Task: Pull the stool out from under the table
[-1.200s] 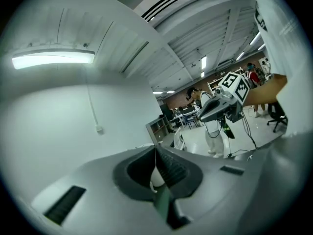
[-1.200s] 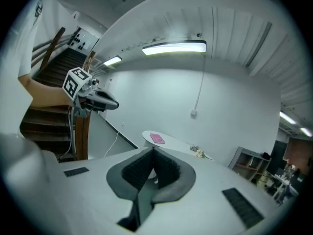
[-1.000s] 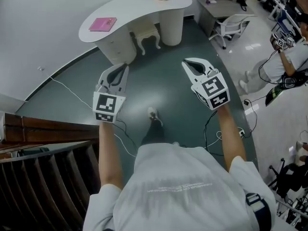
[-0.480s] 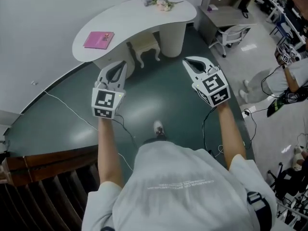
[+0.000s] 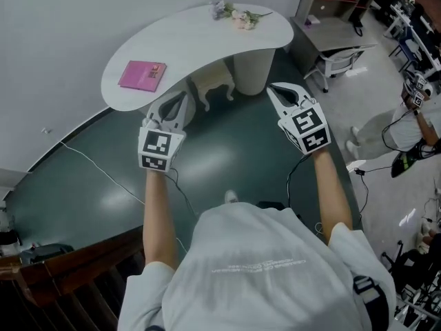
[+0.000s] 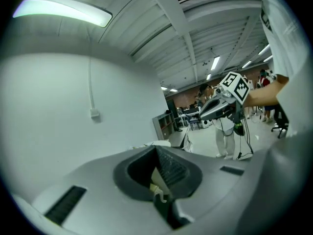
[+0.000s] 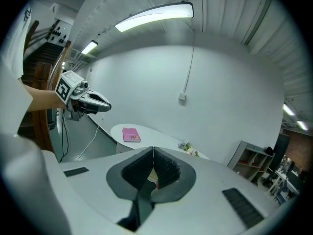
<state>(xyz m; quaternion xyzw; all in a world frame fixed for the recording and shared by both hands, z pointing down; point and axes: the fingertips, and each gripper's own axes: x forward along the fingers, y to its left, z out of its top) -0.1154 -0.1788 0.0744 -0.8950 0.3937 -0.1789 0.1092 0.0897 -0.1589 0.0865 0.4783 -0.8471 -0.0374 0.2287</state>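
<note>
A small white stool [image 5: 215, 86] with curved legs stands tucked under the white curved table [image 5: 186, 43] at the top of the head view. My left gripper [image 5: 182, 96] is held in the air just short of the table's near edge, left of the stool, jaws shut and empty. My right gripper [image 5: 273, 87] hovers to the stool's right, also shut with nothing in it. The right gripper view shows the table [image 7: 151, 135] and the pink book [image 7: 130, 134] beyond the closed jaws. The stool is not seen in either gripper view.
A pink book [image 5: 143, 75] and a bunch of flowers [image 5: 238, 16] lie on the table. A grey desk with a white office chair [image 5: 339, 55] stands at the back right. A person [image 5: 413, 112] stands at the right. Cables [image 5: 103, 174] trail over the dark floor; a wooden railing [image 5: 62, 271] runs at the bottom left.
The person has walked toward the table, so the table and stool are nearer to both grippers. Both grippers have stayed shut and empty.
</note>
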